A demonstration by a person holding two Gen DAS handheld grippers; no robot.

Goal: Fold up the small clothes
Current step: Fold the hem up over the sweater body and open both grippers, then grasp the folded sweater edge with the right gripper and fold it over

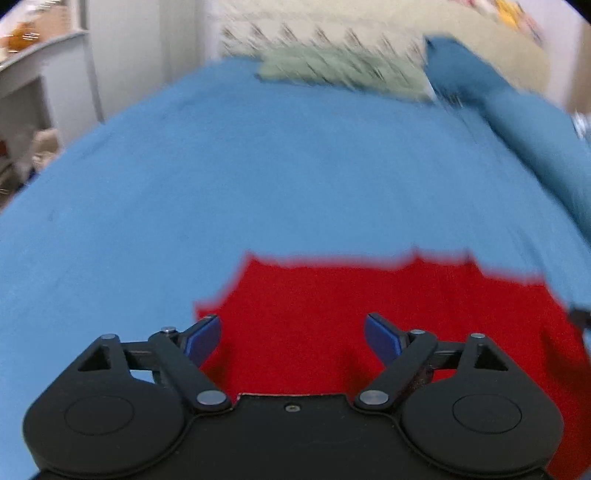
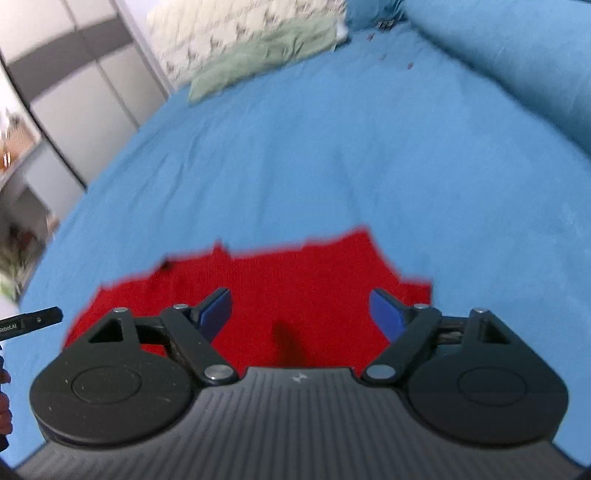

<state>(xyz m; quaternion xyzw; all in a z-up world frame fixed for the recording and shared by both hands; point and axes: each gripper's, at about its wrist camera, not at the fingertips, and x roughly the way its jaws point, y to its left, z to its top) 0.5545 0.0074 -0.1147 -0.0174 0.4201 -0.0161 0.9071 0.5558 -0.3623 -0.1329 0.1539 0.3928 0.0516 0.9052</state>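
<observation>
A small red garment (image 1: 369, 302) lies flat on the blue bed cover (image 1: 258, 177). My left gripper (image 1: 293, 338) is open and empty, its blue-padded fingers (image 1: 203, 338) spread above the garment's left part. In the right wrist view the same red garment (image 2: 295, 269) lies below my right gripper (image 2: 301, 314), which is open and empty over its right part. The near edge of the garment is hidden behind both gripper bodies. The tip of the left gripper (image 2: 33, 319) shows at the left edge of the right wrist view.
A pale green folded cloth (image 1: 332, 68) and a patterned cream pillow (image 1: 321, 33) lie at the far end of the bed. A blue bolster or rolled cover (image 1: 524, 122) runs along the right side. White furniture (image 1: 40, 92) stands to the left of the bed.
</observation>
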